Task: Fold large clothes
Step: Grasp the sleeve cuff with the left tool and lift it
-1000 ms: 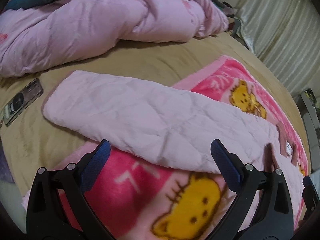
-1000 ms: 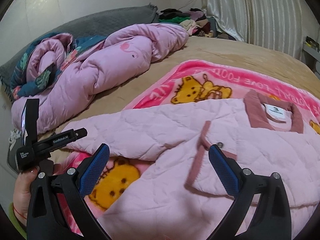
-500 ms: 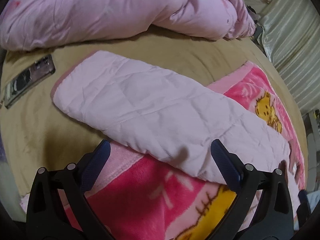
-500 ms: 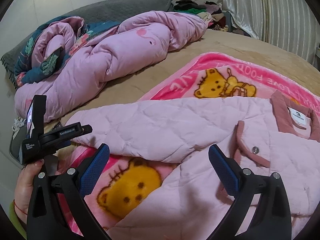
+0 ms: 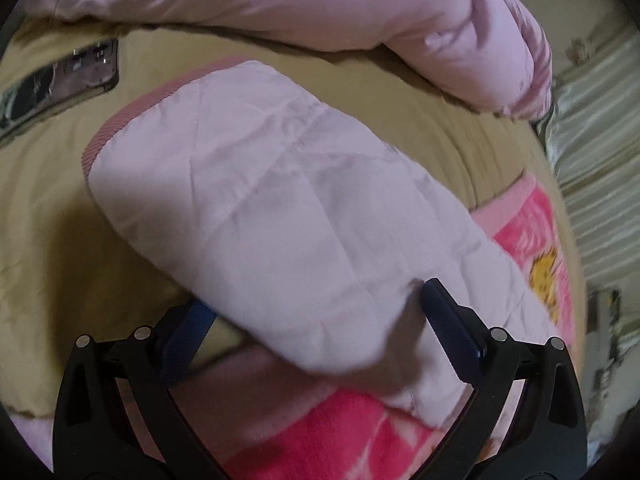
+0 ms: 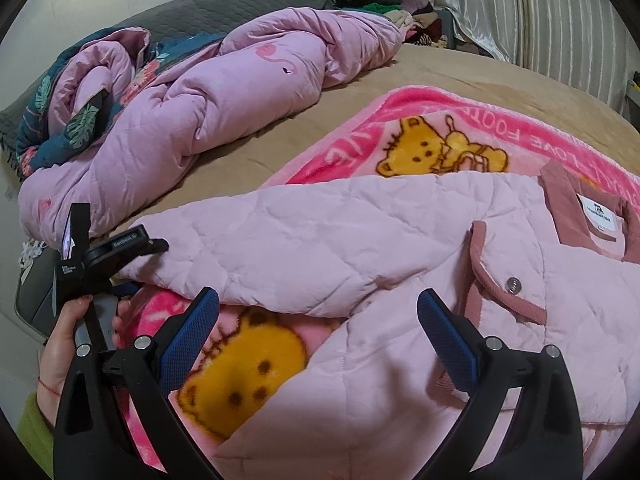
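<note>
A pink quilted jacket [image 6: 360, 240] lies on a pink bear blanket [image 6: 460, 128] on the bed. Its sleeve [image 5: 280, 208] stretches out to the left, with a darker pink cuff at the end. My left gripper [image 5: 316, 320] is open and straddles the sleeve near its lower edge, one finger under the cloth and one on top. It also shows in the right wrist view [image 6: 124, 268] at the sleeve's end. My right gripper [image 6: 318, 332] is open and empty, hovering over the jacket's body near the snap button [image 6: 513, 285].
A bunched pink duvet [image 6: 200, 92] lies along the far side of the tan bed sheet [image 6: 460, 72]. A phone [image 5: 60, 76] lies on the sheet beyond the cuff. Clothes are piled at the back by striped curtains [image 6: 540, 12].
My left gripper has moved forward and down onto the sleeve, so its fingers now straddle the cloth. My right gripper has drifted slightly left over the jacket.
</note>
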Motion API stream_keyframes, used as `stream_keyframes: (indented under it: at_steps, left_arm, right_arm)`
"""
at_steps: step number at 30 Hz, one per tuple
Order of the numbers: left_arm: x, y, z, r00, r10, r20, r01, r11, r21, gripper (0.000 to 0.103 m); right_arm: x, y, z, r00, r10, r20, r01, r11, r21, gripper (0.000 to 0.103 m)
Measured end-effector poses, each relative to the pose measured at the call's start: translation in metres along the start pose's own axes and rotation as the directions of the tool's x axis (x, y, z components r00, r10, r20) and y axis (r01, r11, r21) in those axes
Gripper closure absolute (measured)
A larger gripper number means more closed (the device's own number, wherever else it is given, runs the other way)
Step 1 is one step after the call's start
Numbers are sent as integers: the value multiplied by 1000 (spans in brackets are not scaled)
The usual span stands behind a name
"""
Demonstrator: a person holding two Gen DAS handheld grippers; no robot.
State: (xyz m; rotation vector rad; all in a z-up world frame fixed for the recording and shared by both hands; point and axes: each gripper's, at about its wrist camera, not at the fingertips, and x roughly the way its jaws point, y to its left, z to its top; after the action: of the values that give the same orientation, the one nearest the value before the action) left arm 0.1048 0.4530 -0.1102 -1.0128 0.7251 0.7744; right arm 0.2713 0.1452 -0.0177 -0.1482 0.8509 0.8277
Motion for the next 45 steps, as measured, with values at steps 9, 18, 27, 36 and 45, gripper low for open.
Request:
stream_keyframes:
  at_steps: [9, 18, 27, 36, 45]
  left_arm:
    - [-33, 15, 12, 987, -66, 147, 75, 996, -55, 84]
    - [-108, -31, 8, 937, -125, 327, 90, 989, 121, 89]
    - [-168, -81, -18, 894, -222, 389, 141, 964, 228, 89]
    - [-220, -149, -54, 856, -294, 425, 134, 921, 365, 89]
    - [-257, -229, -111, 824, -410, 392, 161, 832, 531, 89]
  right_arm:
    - [-18, -36, -7, 999, -27, 21, 26, 996, 87, 4]
    - [-50, -73, -24, 997, -57, 49, 48, 986, 159, 4]
    - [-120, -134, -53, 984, -136, 113, 104, 962, 254, 4]
    - [-170, -191, -93, 974, -173, 145, 108, 922, 373, 4]
    - [-200, -234, -129, 974, -157, 164, 64, 883, 466, 4]
